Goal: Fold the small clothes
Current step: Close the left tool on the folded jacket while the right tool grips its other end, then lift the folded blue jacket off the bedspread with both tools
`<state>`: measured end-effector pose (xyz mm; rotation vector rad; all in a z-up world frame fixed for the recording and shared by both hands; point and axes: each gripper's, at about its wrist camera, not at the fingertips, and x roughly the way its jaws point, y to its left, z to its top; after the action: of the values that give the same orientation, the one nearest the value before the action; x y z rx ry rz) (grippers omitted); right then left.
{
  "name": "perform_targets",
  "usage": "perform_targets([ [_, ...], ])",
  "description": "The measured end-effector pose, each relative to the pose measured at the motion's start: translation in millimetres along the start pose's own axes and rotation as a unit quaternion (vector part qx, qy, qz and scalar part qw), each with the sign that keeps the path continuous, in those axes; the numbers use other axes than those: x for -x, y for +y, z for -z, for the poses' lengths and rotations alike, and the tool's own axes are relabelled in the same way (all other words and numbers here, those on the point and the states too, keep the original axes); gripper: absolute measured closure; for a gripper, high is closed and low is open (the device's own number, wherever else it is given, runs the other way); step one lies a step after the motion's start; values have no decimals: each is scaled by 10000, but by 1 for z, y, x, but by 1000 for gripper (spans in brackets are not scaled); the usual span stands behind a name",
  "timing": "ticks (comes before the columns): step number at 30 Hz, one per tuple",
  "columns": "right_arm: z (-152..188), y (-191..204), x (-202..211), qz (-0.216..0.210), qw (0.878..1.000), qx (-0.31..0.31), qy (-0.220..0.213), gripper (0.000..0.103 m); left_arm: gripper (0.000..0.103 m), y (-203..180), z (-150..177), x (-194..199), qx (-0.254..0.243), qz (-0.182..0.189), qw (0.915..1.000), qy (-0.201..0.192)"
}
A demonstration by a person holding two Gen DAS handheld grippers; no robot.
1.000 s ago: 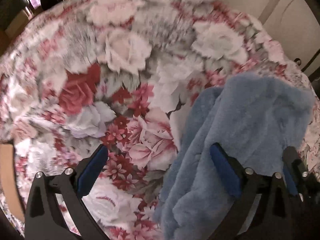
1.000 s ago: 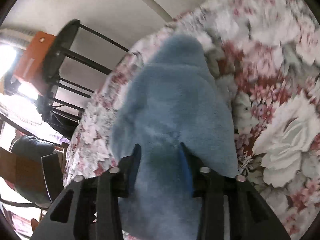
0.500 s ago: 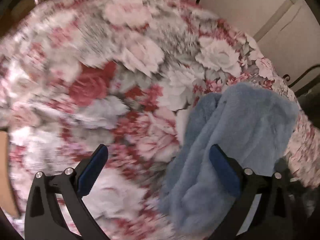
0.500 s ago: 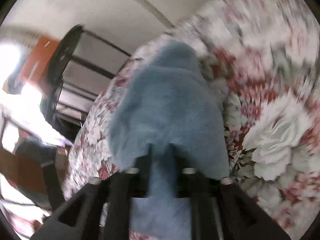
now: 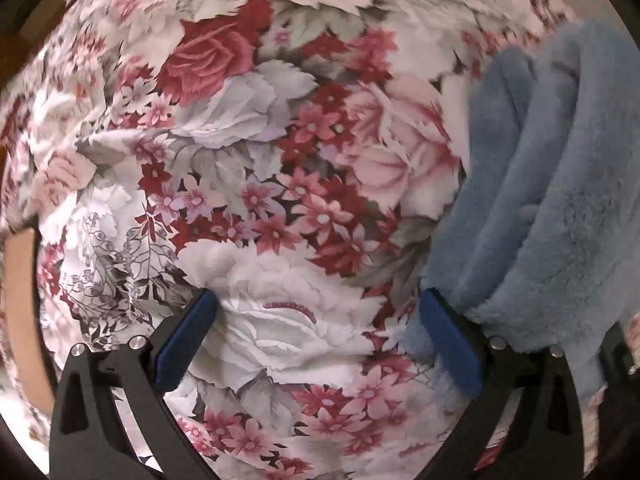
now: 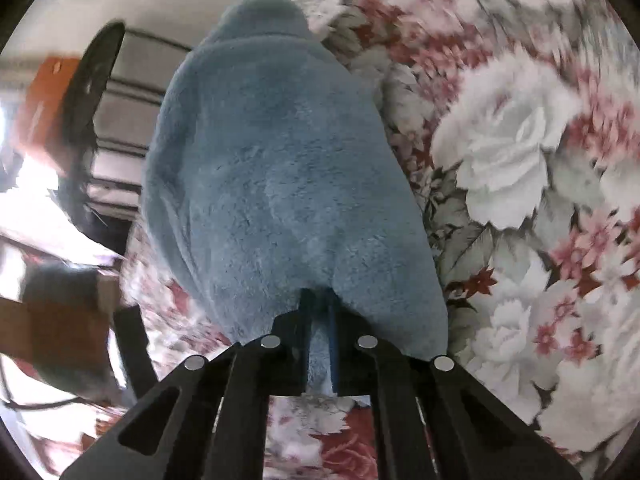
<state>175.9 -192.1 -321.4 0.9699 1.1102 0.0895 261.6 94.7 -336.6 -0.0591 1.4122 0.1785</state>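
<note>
A fluffy light-blue garment [image 6: 276,176] lies folded on the floral cloth [image 6: 520,152]. My right gripper [image 6: 320,304] is shut on its near edge, with the blue pads pressed together in the fleece. In the left wrist view the same garment [image 5: 552,184] fills the right side in thick folds. My left gripper [image 5: 320,320] is open and empty above the floral cloth [image 5: 248,152]. Its right finger [image 5: 448,340] touches the garment's lower left edge.
The floral cloth covers the whole work surface. Beyond its far edge in the right wrist view stand a dark metal chair frame [image 6: 96,92] and an orange box [image 6: 48,100]. A brown wooden edge [image 5: 20,304] shows at the far left of the left wrist view.
My right gripper has closed fully on the garment's edge. My left gripper has moved lower and closer to the cloth, staying open, and the garment now sits further right in its view.
</note>
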Motion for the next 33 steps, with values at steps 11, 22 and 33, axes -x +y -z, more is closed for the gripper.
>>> perform_targets([
  [11, -5, 35, 53, -148, 9954, 714, -623, 47, 5, 37, 2, 75, 386, 1690, 9802, -961],
  [22, -48, -39, 52, -795, 9921, -763, -600, 33, 5, 24, -25, 22, 458, 3460, 9371, -60],
  [33, -55, -45, 38, -1122, 9873, -978, -547, 31, 5, 7, -27, 21, 35, 3948, 9187, -119],
])
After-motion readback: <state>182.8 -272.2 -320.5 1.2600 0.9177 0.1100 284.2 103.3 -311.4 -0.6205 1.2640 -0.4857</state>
